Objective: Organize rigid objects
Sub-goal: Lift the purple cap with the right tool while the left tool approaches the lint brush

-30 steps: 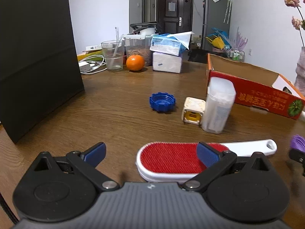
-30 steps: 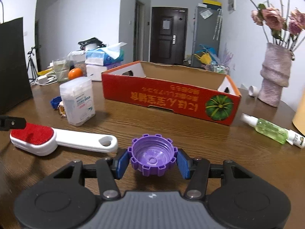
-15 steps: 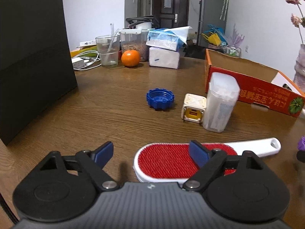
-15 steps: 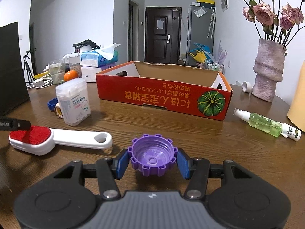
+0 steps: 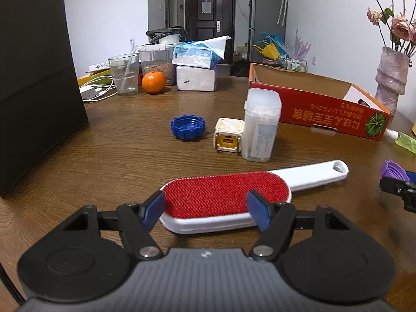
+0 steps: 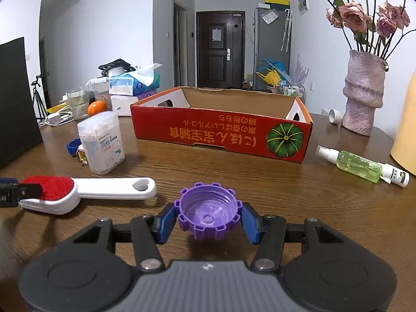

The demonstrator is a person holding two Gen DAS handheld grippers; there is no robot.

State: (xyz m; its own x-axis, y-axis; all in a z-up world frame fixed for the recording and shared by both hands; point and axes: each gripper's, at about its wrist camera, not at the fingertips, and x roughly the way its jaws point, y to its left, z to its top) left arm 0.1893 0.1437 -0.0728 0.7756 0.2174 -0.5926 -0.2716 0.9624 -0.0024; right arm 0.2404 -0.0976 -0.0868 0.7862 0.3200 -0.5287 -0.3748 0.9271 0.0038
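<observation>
In the left wrist view, the left gripper (image 5: 208, 208) has its jaws apart around the red head of the lint brush (image 5: 234, 197), which lies flat on the wooden table (image 5: 124, 156) near its front edge, handle pointing right; whether the pads touch it I cannot tell. In the right wrist view, the right gripper (image 6: 208, 221) is clamped on the purple cap (image 6: 208, 215), open side up, above the table's front edge, with the red cardboard box (image 6: 221, 135) farther back at mid-table.
</observation>
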